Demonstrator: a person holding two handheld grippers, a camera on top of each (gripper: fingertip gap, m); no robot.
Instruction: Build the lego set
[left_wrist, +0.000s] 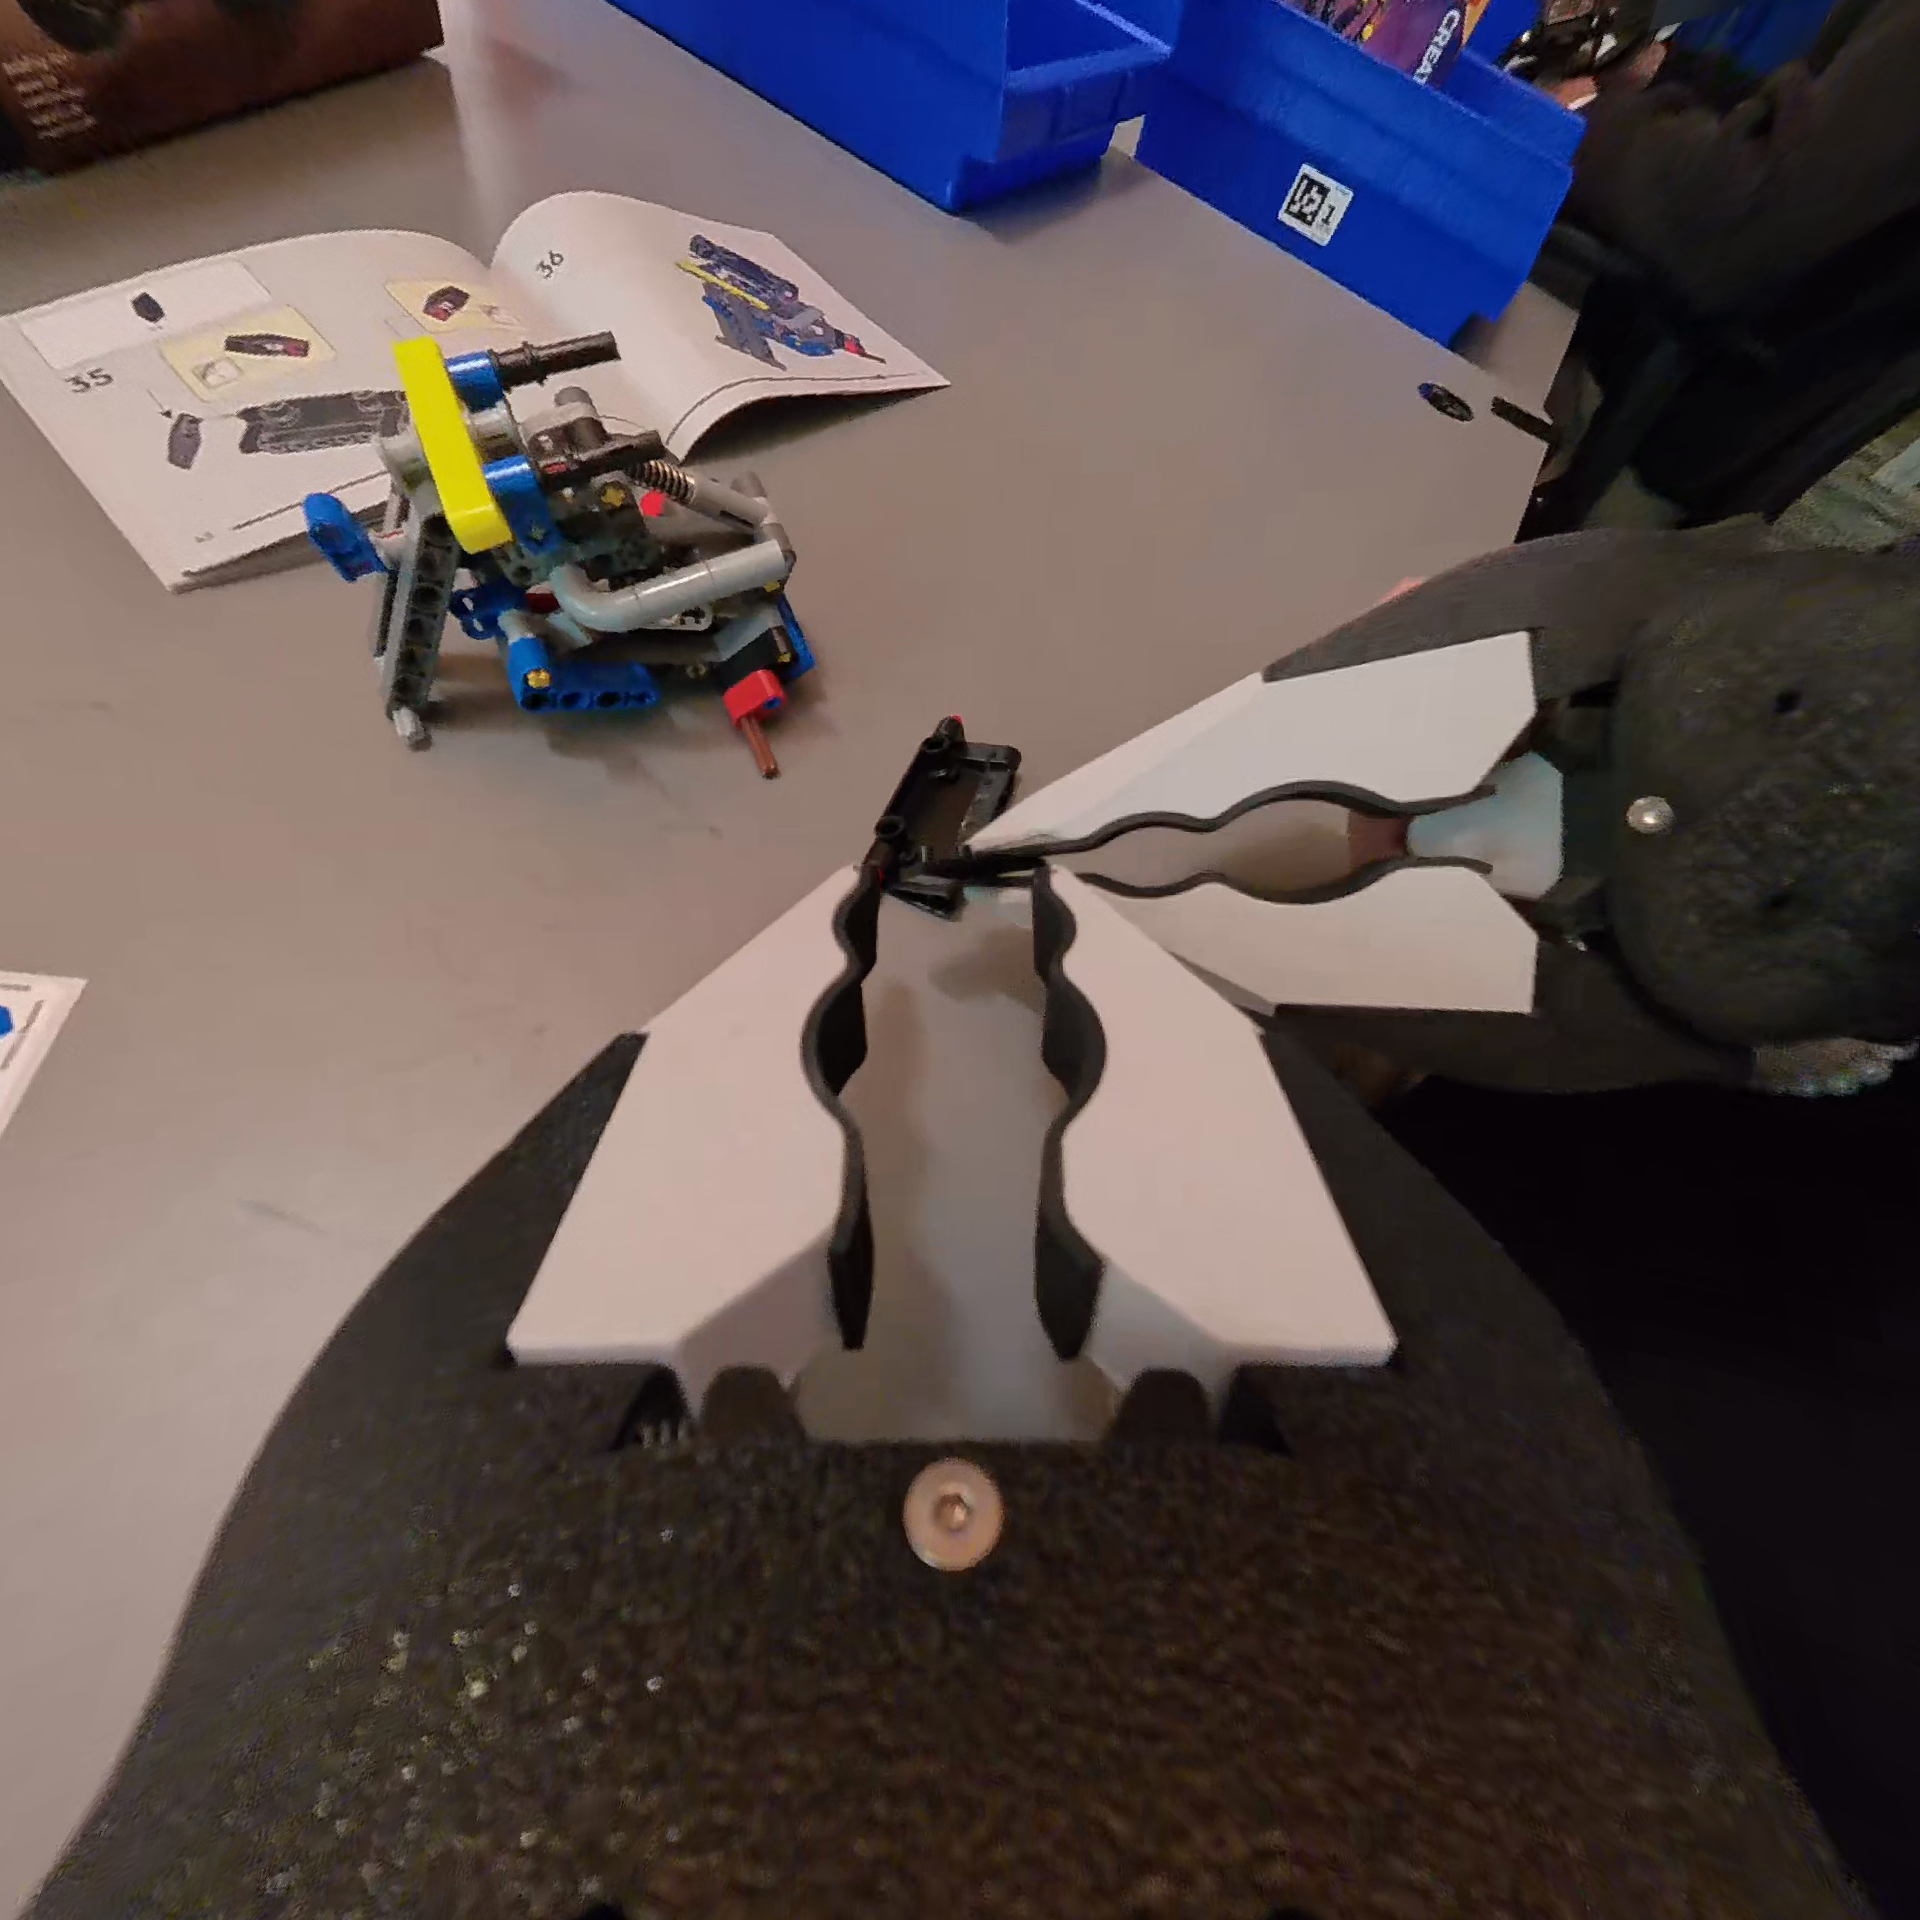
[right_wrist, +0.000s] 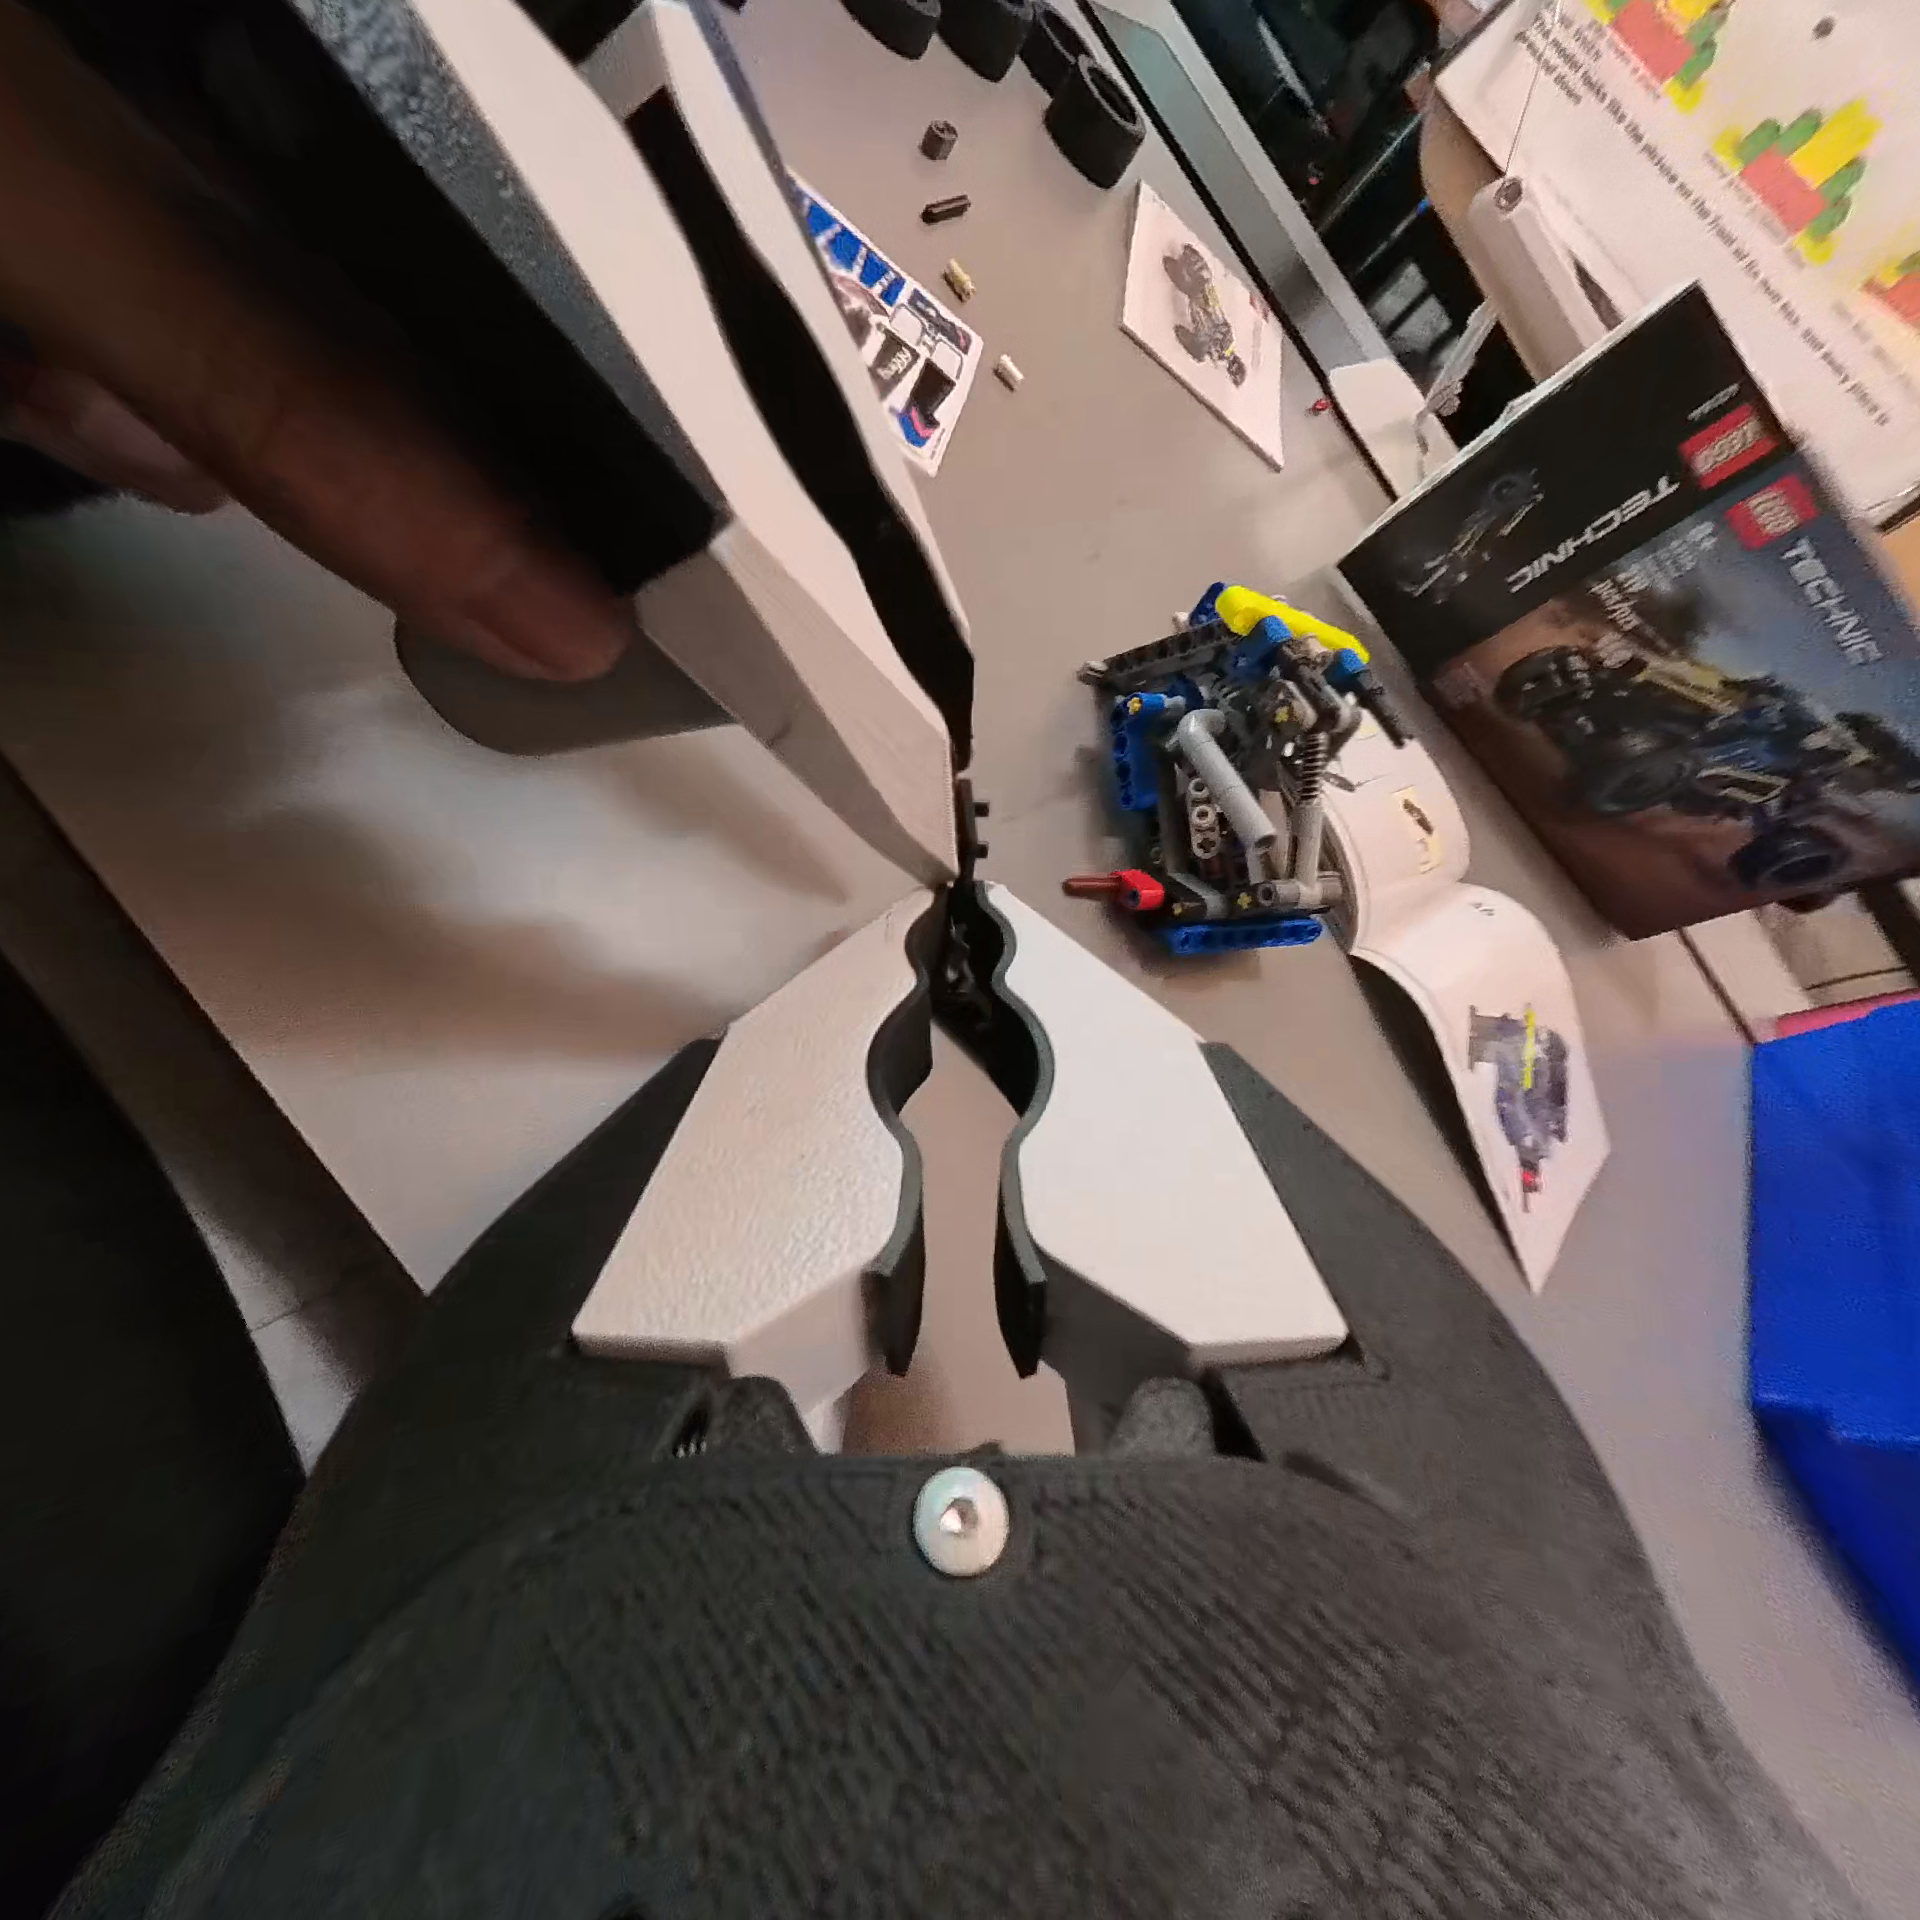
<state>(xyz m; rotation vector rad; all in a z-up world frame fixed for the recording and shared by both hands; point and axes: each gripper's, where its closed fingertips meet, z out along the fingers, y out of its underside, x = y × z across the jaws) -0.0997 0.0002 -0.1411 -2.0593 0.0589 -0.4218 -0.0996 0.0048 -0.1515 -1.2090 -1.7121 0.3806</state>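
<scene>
Black panel piece (left_wrist: 951, 800), just beside the model (left_wrist: 582, 540): right gripper (left_wrist: 997, 857) pinches it, presenting it; left gripper (left_wrist: 951, 883) spread around it.

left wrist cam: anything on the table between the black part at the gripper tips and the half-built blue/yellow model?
Bare grey table there in the left wrist view. Only the model's own red piece with a brown pin points toward the black part.
</scene>
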